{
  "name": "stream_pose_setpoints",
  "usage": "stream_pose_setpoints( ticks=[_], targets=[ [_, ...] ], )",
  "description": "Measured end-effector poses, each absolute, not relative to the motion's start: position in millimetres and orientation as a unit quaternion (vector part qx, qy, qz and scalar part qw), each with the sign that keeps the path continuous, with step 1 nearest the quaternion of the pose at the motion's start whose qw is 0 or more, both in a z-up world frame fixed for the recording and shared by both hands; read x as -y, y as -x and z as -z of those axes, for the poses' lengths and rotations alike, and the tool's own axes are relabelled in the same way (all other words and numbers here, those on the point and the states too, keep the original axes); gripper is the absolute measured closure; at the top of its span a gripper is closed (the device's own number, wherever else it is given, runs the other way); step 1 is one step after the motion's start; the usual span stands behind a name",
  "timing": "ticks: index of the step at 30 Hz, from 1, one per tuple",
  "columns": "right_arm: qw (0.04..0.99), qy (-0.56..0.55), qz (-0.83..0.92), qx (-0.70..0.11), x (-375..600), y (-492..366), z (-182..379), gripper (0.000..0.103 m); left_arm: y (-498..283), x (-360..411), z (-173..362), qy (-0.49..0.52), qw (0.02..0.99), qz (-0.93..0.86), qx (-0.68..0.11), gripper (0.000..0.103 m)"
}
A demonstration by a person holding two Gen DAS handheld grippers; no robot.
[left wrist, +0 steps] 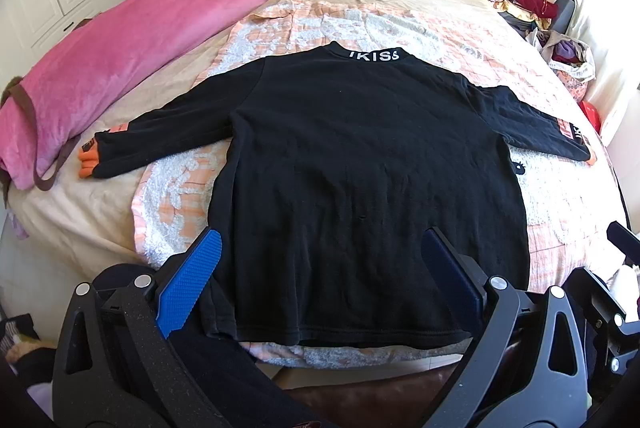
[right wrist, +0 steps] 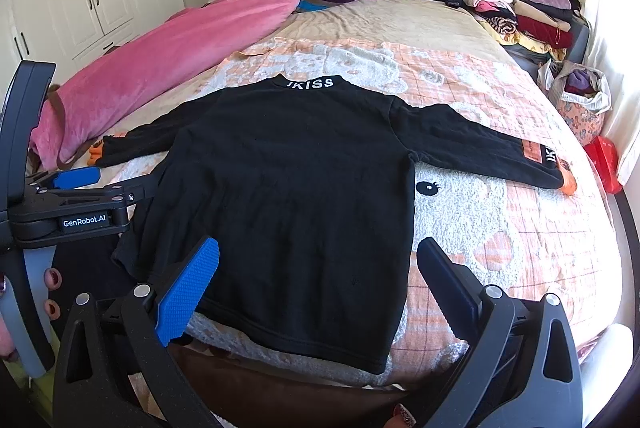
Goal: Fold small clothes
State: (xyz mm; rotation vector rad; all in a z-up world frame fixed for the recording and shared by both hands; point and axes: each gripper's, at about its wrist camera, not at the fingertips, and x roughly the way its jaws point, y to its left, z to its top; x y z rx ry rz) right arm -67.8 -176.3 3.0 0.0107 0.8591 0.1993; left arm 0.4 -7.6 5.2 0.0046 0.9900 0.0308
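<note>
From the left wrist, the left gripper [left wrist: 320,280] gapes empty above the near hem of the black long-sleeved cotton top [left wrist: 360,164] spread flat on the peach quilted bed cover [left wrist: 400,24], while from the right wrist, the right gripper [right wrist: 316,288] likewise hangs spread over that hem's right half.

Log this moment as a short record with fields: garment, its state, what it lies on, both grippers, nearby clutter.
garment: black long-sleeved top, white lettering on the collar, orange cuffs
state: spread flat, sleeves out to both sides, no fold made
surface: orange and white patterned blanket on the bed
left gripper: open, over the hem, holding nothing
right gripper: open, over the hem's right corner, holding nothing
clutter: pink blanket along the left, stacked folded clothes at the far right
</note>
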Motion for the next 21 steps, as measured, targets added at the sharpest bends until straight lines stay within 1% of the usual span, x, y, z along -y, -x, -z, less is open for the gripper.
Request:
stream_pose_setpoints(
  ticks=[8,21],
  targets=[
    [0.901,-0.057,-0.113,-0.416,184.8,65.5,-1.7,0.004,-0.6,8.8,-5.5,-0.002,0.88,-0.014,-0.475,0.009],
    [0.916,-0.052,-0.074,-0.392,196.7,54.1,-1.8,0.004,-13.7,16.0,-6.2,-0.011,0.884,-0.015,-0.467,0.009]
  ],
)
